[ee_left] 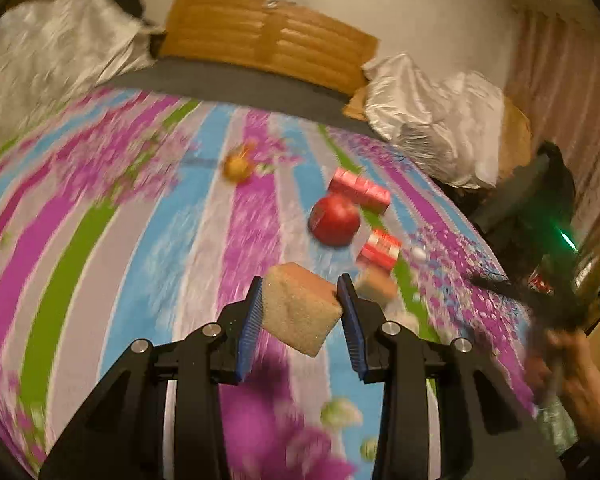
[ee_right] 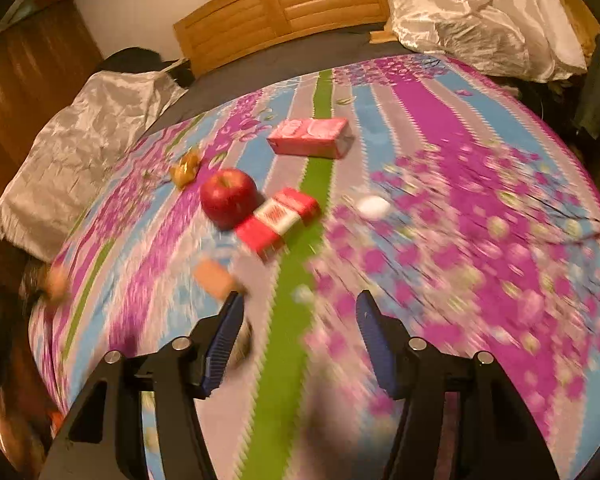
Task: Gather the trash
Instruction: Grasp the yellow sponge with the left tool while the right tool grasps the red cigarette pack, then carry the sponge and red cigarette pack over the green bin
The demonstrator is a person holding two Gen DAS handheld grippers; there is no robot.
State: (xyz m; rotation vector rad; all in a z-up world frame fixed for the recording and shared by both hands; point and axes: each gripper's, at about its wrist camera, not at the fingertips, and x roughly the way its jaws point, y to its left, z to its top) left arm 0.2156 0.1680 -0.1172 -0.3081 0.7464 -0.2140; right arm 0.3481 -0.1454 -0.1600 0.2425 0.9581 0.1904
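Observation:
My left gripper (ee_left: 300, 286) is shut on a tan sponge block (ee_left: 302, 308) and holds it above the striped floral bedspread (ee_left: 140, 220). Ahead lie a red apple (ee_left: 334, 220), a pink carton (ee_left: 360, 190), a small red-and-white carton (ee_left: 380, 248), a second tan sponge (ee_left: 376, 284) and a gold wrapper (ee_left: 238, 164). My right gripper (ee_right: 300, 308) is open and empty above the bedspread (ee_right: 480, 160). In front of it lie the apple (ee_right: 228, 196), the red-and-white carton (ee_right: 278, 218), the pink carton (ee_right: 310, 136), a tan sponge (ee_right: 216, 276), a white crumpled scrap (ee_right: 374, 206) and the gold wrapper (ee_right: 186, 168).
A wooden headboard (ee_left: 268, 36) stands at the back. Silvery pillows lie at the back left (ee_left: 56, 52) and back right (ee_left: 440, 120). A hand holding a dark bag (ee_left: 556, 304) is at the bed's right edge. A wooden wardrobe (ee_right: 24, 80) stands left.

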